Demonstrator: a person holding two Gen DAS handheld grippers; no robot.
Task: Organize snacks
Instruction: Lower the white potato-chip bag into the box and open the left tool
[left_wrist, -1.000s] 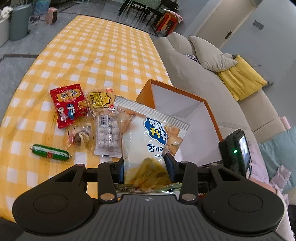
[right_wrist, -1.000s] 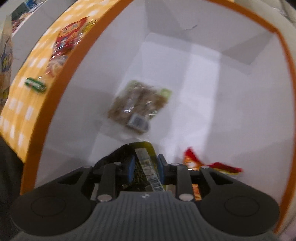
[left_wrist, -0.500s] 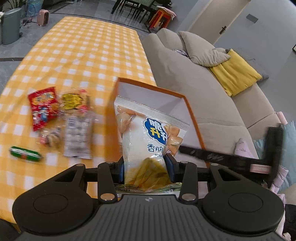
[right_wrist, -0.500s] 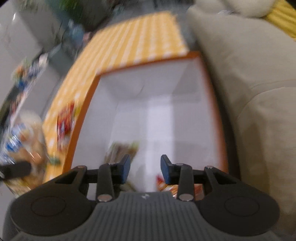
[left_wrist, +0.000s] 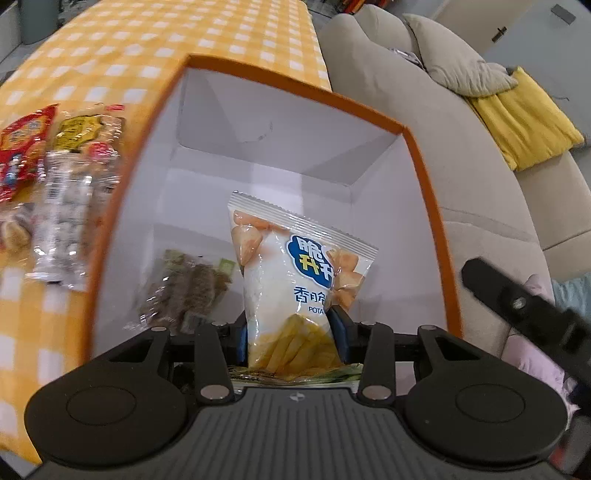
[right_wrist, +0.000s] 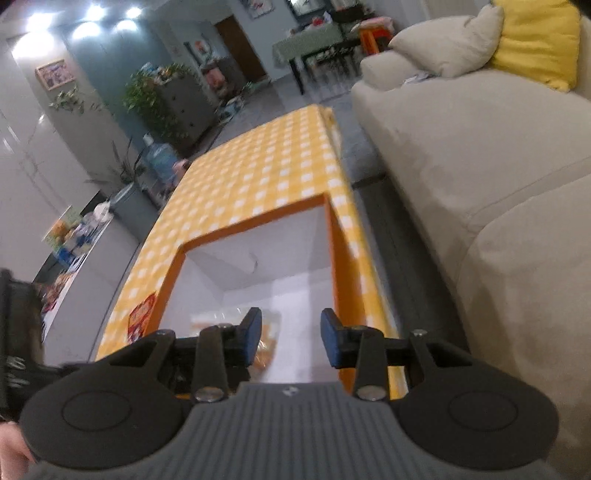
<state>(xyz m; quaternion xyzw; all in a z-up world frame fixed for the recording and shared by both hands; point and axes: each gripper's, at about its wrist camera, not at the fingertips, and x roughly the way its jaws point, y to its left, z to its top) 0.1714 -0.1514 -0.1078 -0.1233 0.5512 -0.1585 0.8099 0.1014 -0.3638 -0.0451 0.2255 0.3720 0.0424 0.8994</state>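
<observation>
The left gripper (left_wrist: 291, 334) is clamping the lower part of a chip bag (left_wrist: 295, 284) printed with blue-and-yellow Chinese characters and "POTA", holding it upright inside the orange box (left_wrist: 424, 192). Left of its fingers a brown snack pack (left_wrist: 188, 291) is lying on the box floor. The right gripper (right_wrist: 291, 338), jaws having just been opening and holding nothing, is pointing over the box.

left gripper (left_wrist: 291, 334): now carrying the chip bag (left_wrist: 295, 284) over the mouth of the orange box (left_wrist: 421, 166) rather than above the tablecloth; box interior now filling its view. right gripper (right_wrist: 290, 341): now withdrawn from inside the box, sitting above its rim; jaws having just been opening, nothing between them, dark packet gone from its grip.
</observation>
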